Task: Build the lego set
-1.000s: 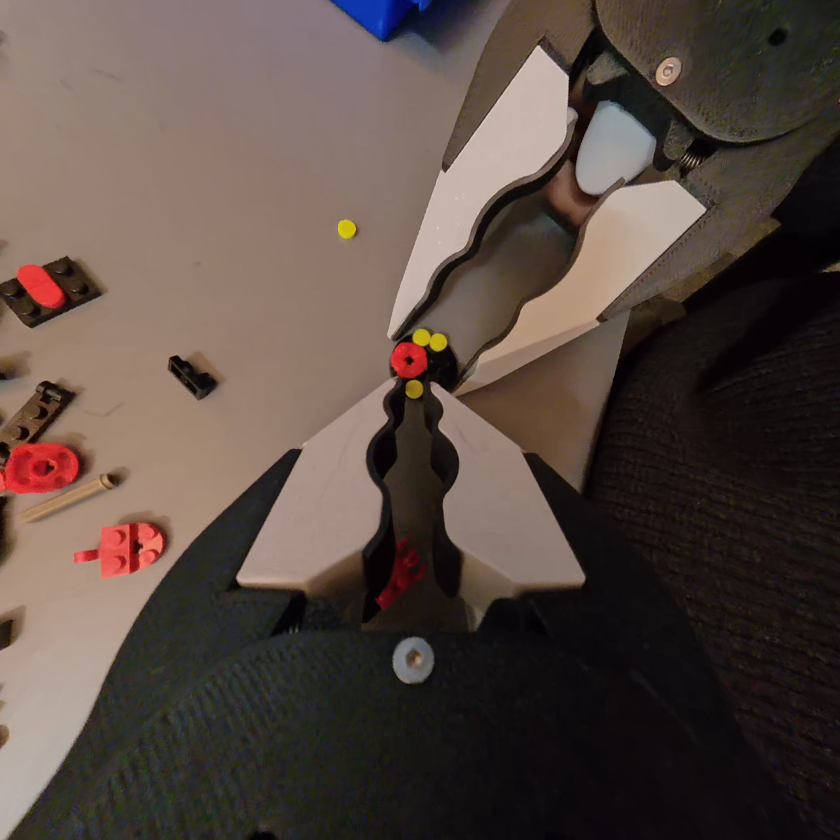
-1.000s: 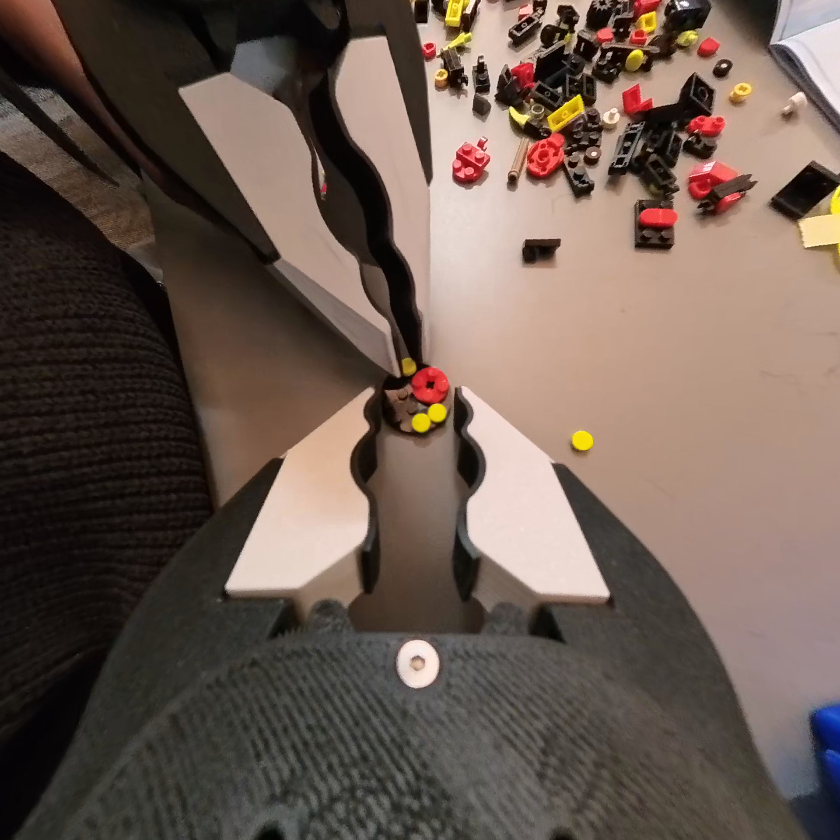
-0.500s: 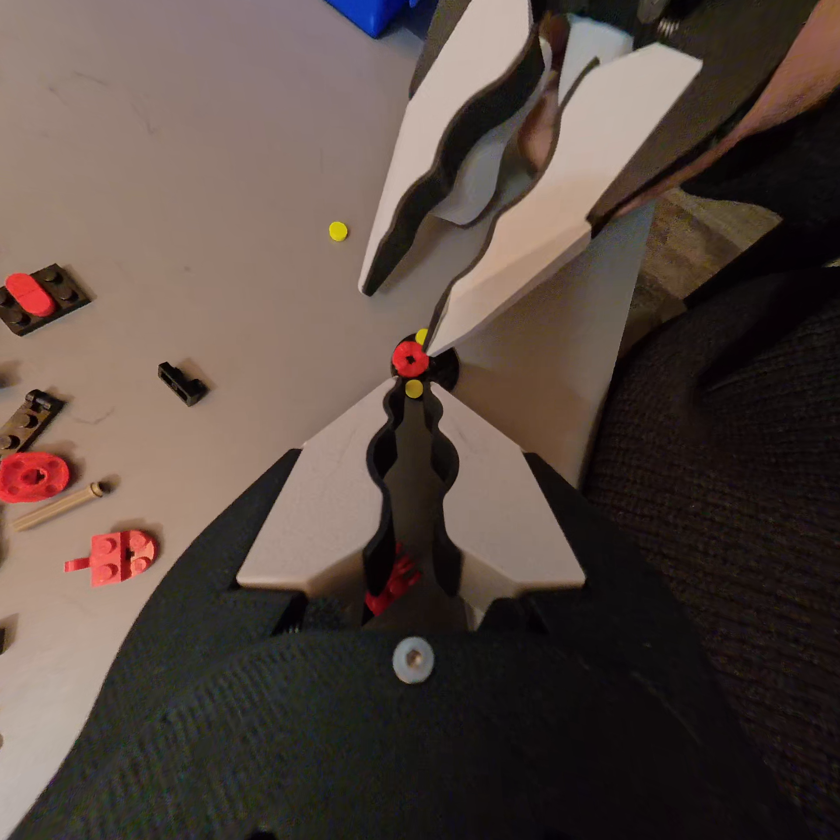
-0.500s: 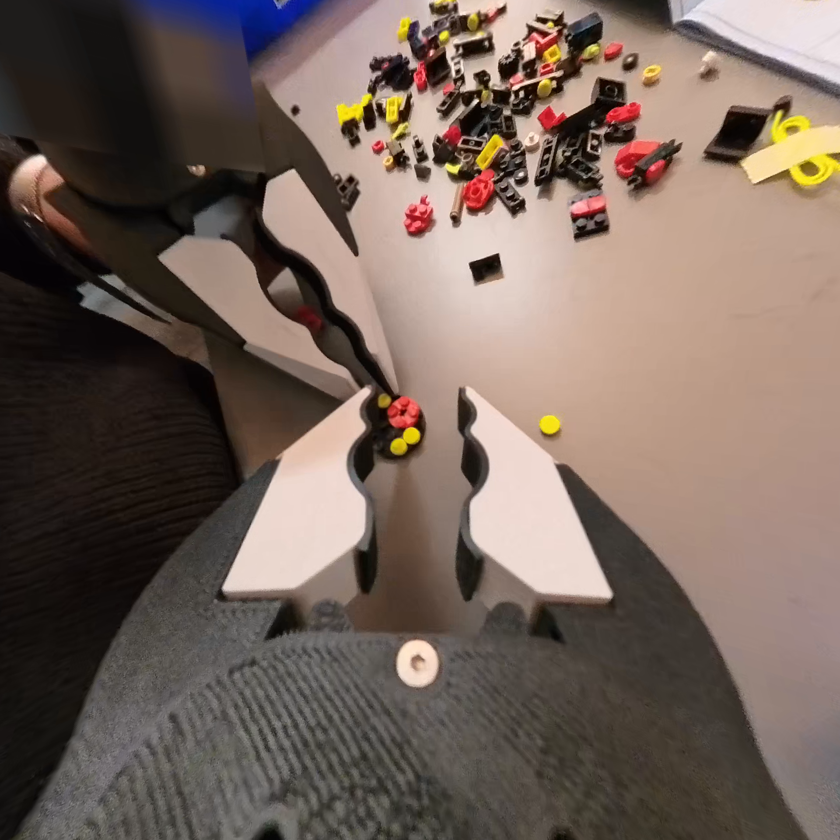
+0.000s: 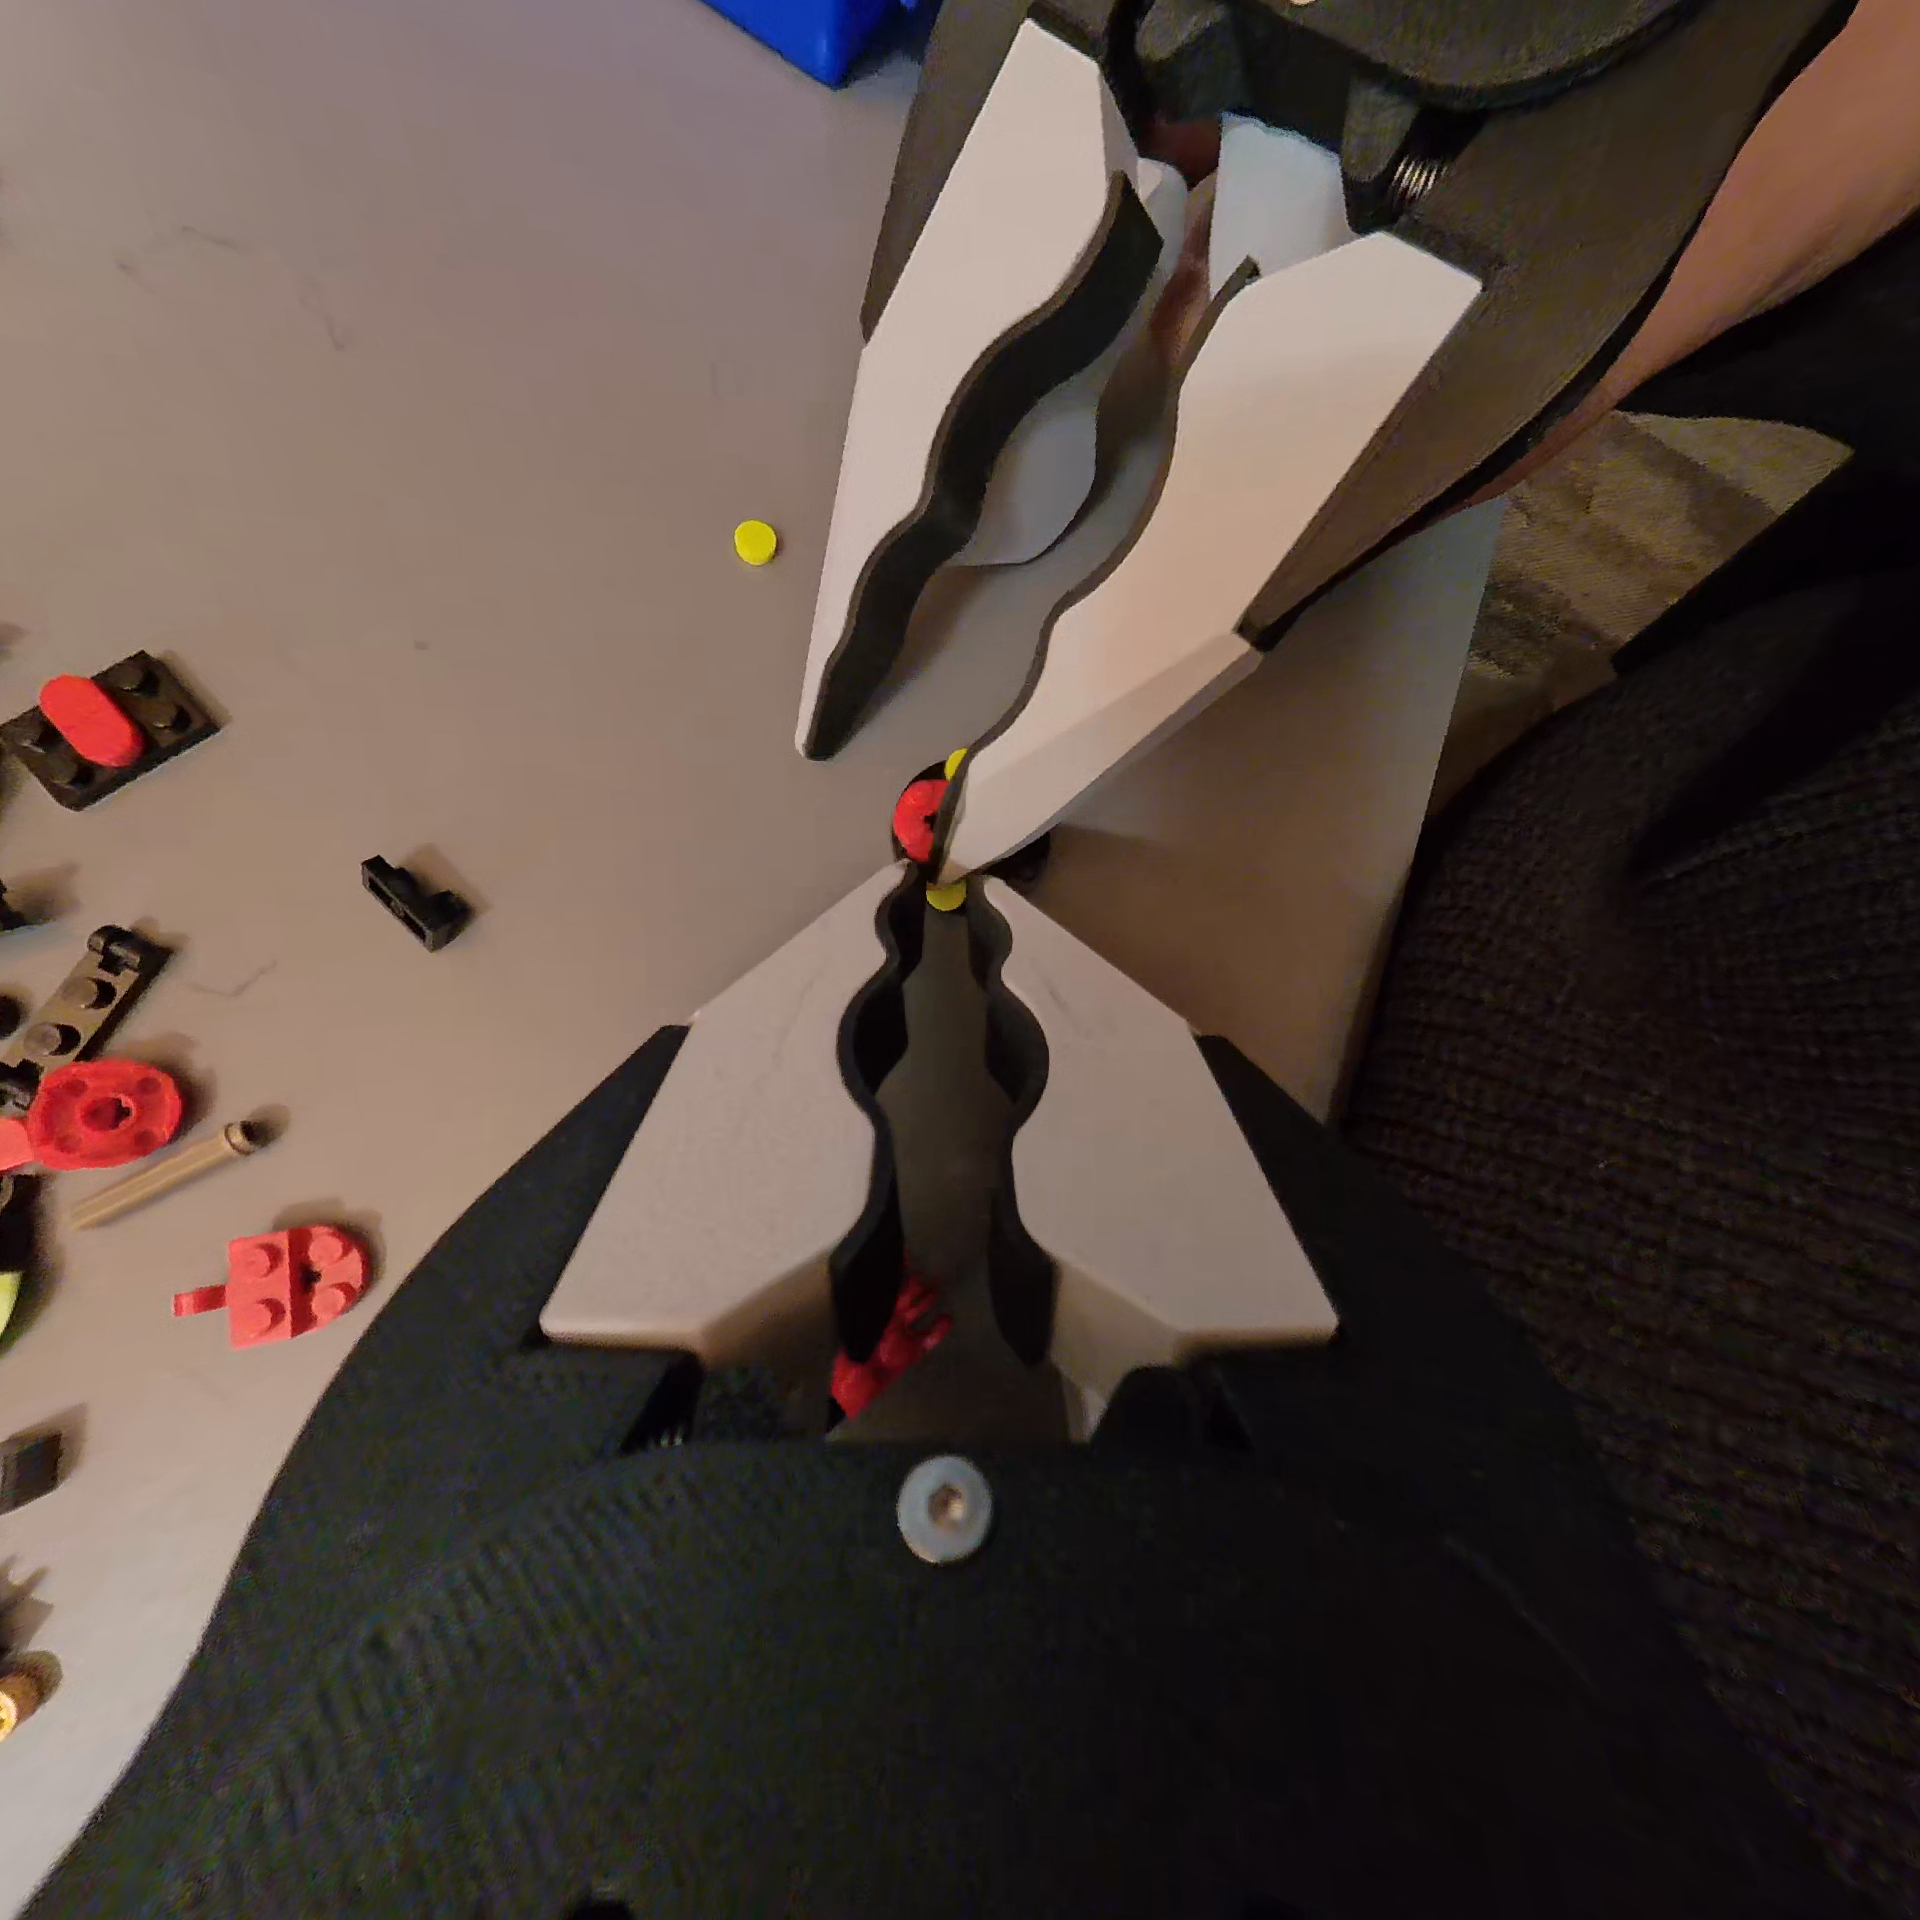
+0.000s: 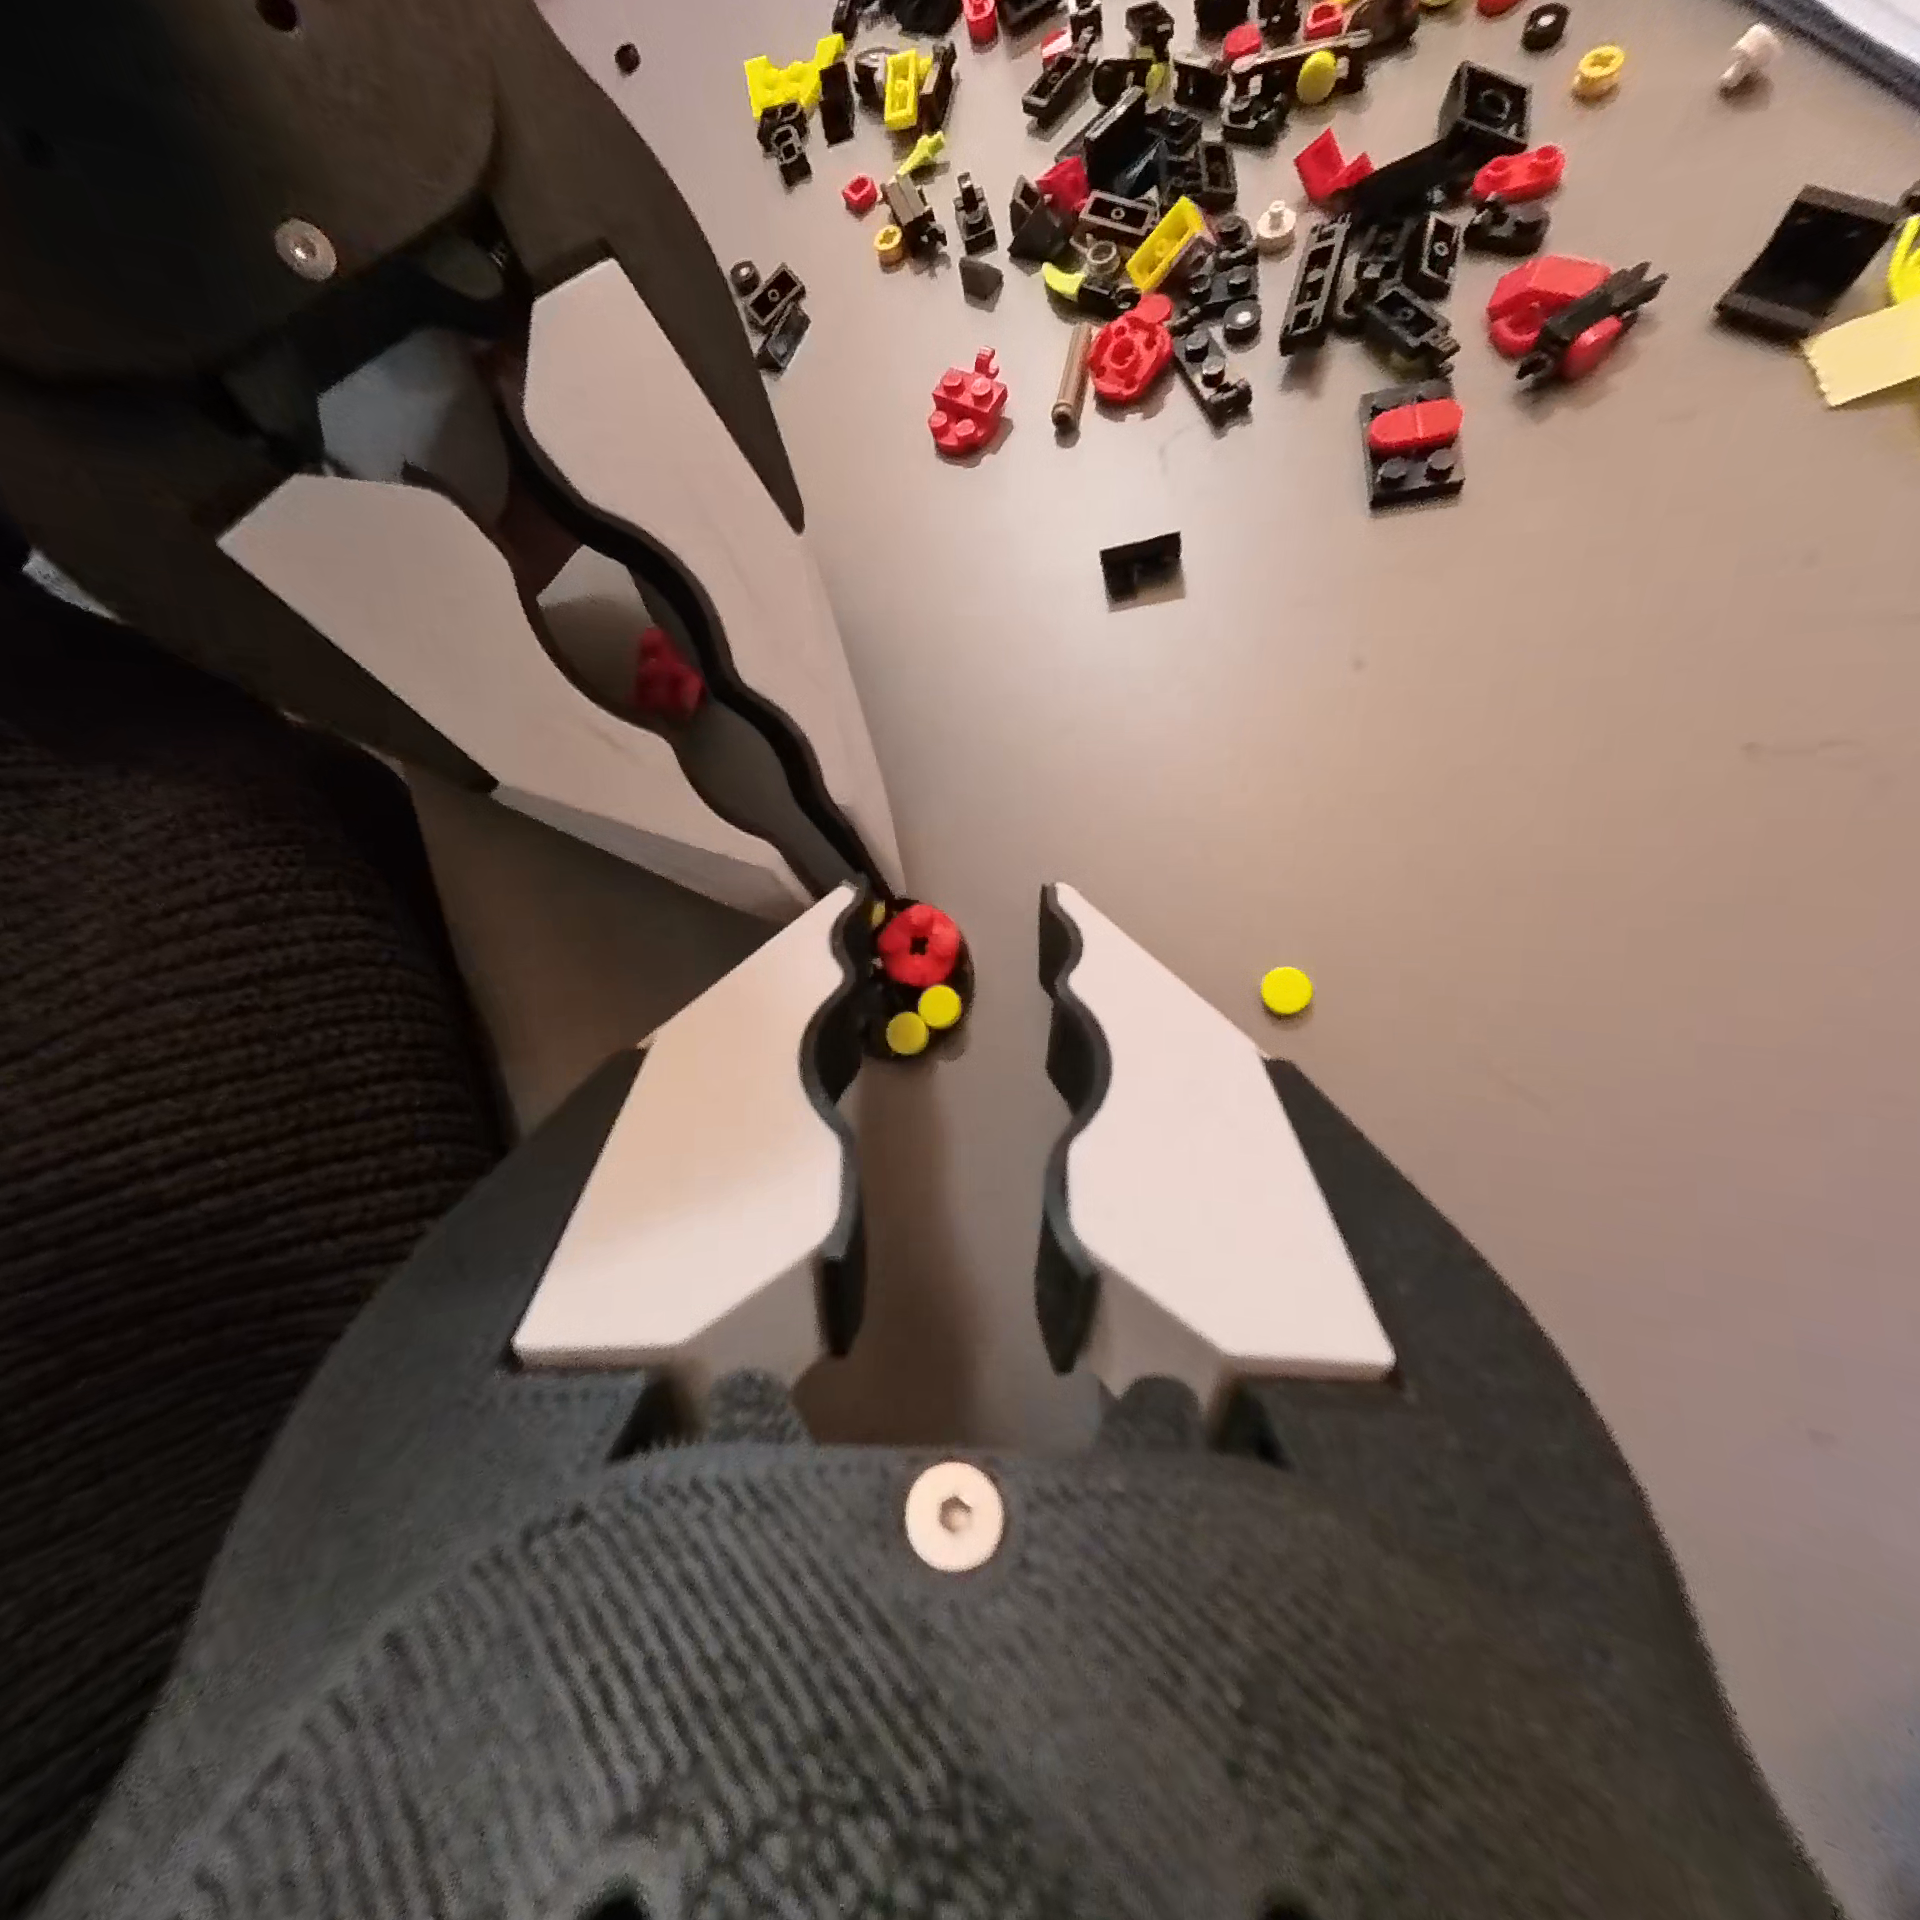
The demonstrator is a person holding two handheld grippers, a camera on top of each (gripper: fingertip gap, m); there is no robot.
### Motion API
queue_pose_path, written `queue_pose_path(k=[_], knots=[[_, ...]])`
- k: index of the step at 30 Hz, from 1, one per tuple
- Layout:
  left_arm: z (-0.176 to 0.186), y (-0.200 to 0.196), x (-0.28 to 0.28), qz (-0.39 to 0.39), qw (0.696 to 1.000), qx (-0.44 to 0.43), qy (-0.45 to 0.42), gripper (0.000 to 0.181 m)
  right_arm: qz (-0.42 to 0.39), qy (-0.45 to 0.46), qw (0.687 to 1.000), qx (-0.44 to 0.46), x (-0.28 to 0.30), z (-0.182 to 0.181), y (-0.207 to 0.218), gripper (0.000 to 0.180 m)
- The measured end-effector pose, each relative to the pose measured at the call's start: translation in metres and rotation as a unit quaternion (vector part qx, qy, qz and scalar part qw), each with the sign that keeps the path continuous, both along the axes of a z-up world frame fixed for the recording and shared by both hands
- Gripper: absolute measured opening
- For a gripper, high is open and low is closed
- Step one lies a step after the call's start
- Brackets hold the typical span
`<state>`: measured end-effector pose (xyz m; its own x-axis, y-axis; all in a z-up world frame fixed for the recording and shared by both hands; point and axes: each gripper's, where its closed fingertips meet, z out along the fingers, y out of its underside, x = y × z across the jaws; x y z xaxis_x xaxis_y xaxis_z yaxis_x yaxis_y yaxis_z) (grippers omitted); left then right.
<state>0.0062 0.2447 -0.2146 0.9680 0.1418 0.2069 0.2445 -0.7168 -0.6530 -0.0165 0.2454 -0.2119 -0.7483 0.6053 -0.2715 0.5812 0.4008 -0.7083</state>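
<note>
left gripper (image 5: pixel 940 899): fingers pressed together on the rim of a small black round assembly (image 6: pixel 914 982), held above the table edge
assembly: carries a red round piece (image 6: pixel 916 942) and yellow round studs (image 6: pixel 906 1033) on its face
right gripper (image 6: pixel 948 914): fingers spread; its left finger (image 6: pixel 727 1091) lies against the assembly, the right one stands apart from it
loose yellow stud (image 6: pixel 1285 988): on the grey table (image 6: pixel 1507 831), just beside the right gripper's right finger
brick pile (image 6: pixel 1195 208): black, red and yellow pieces scattered well beyond both grippers
small red piece (image 5: pixel 888 1351): wedged deep between the left gripper's fingers
</note>
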Motion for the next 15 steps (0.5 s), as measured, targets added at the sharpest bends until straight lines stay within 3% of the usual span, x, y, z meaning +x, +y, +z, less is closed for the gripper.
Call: queue_pose_path(k=[15], knots=[[0.007,-0.001,0.001,0.007,0.999,0.020,-0.025,0.015,0.004,0.046,0.999,-0.002,-0.003,0.014,0.006,0.024]])
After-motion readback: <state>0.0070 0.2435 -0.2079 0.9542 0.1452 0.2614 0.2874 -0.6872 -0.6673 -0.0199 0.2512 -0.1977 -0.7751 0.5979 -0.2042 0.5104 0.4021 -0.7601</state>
